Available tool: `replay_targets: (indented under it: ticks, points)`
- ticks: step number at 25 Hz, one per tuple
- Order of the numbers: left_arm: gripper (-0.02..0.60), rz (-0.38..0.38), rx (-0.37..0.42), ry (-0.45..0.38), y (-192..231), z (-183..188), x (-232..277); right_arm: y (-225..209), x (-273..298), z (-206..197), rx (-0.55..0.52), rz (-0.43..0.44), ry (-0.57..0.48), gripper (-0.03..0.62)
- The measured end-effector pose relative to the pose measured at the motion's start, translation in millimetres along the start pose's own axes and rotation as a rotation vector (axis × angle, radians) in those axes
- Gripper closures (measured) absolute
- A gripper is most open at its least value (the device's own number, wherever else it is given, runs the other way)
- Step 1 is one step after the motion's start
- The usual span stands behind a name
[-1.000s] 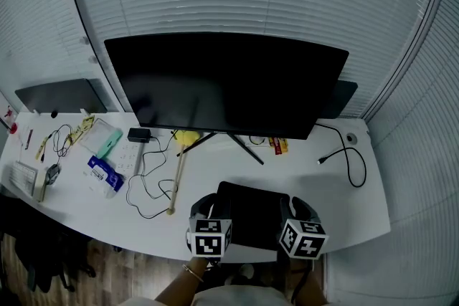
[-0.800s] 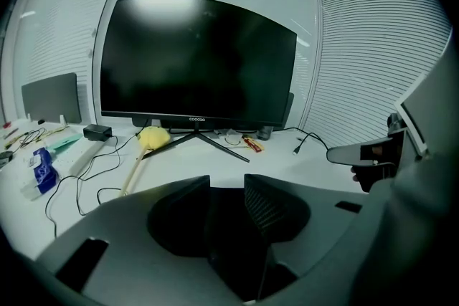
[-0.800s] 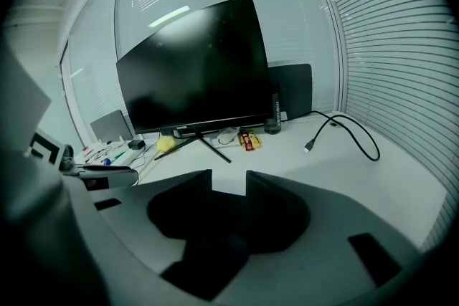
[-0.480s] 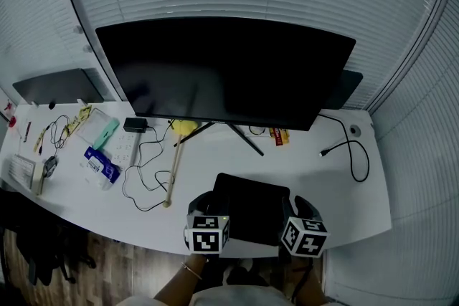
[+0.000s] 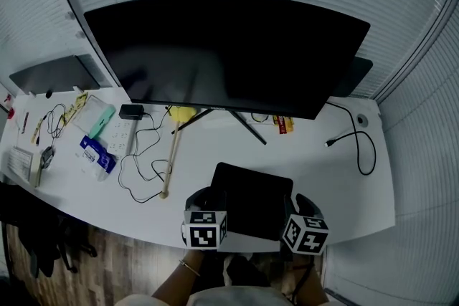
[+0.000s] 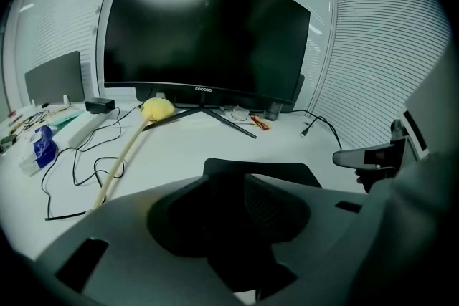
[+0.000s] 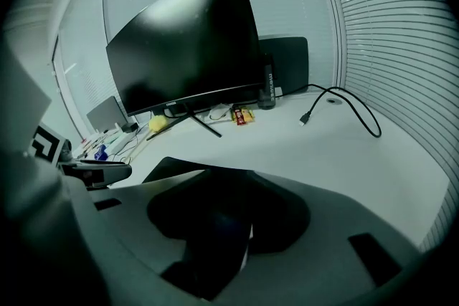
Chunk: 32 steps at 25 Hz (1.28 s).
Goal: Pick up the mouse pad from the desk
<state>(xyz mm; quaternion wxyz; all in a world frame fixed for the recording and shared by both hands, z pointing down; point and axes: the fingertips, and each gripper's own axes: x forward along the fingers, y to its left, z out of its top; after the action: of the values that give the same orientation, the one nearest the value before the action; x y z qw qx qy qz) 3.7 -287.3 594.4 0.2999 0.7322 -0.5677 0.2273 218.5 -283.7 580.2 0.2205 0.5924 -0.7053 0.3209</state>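
Mouse pad (image 5: 251, 198): matt black. Bench (image 5: 315, 168): smooth white, faint sheen. Monitor screen (image 5: 222, 54): glossy black, reflective. Stick (image 5: 170, 163): pale wood, fuzzy yellow head. Floor (image 5: 118, 263): brown wood planks. Cable (image 5: 363, 148): smooth black.

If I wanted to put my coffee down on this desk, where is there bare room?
Bare desk lies right of the mouse pad, up to the looping black cable. A smaller strip runs between the mouse pad and the monitor stand. The left end is crowded: tangled wires, a power strip, a blue packet, a yellow-headed stick.
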Motion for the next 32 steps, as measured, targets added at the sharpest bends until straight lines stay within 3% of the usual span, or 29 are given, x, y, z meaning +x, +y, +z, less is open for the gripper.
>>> replay_targets:
  ticks: [11,24,32]
  points:
    - [0.419,0.024,-0.026,0.074,12,-26,13,-6,16,-28,0.001,-0.005,0.073,0.434]
    - [0.419,0.043,0.034,0.155,17,-42,23,-12,31,-55,0.015,-0.018,0.143,0.434]
    - [0.419,0.05,0.015,0.191,22,-49,28,-16,36,-61,0.008,-0.037,0.165,0.422]
